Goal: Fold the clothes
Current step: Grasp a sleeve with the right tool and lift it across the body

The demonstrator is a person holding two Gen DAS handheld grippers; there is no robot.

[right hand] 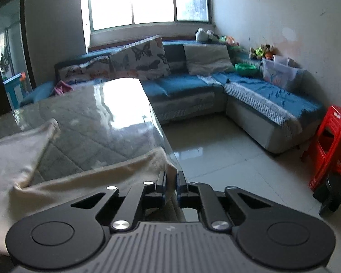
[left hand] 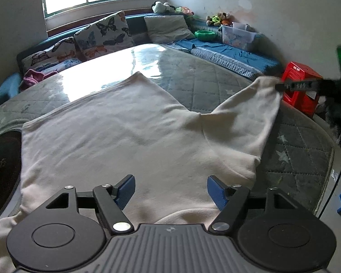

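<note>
Behind our surface [left hand: 216, 84] sits a blue sofa [right hand: 188, 86] under a bright window. Our cream shirt [left hand: 116, 132] lies spread flat on the surface. Our right hand-held gripper [right hand: 170, 182] pinches the sleeve [left hand: 245, 118] tip and lifts it out to the side. Our left hand-held gripper [left hand: 171, 190] hangs wide apart over the shirt, holding nothing. We think the sleeve is being folded; next it should swing in over the body. We can read no words anywhere.

Cream garment [left hand: 125, 136], grey quilted table cover [left hand: 216, 79], butterfly-print cushions [left hand: 104, 34], red stool [right hand: 332, 141], blue sofa [right hand: 272, 100]
</note>
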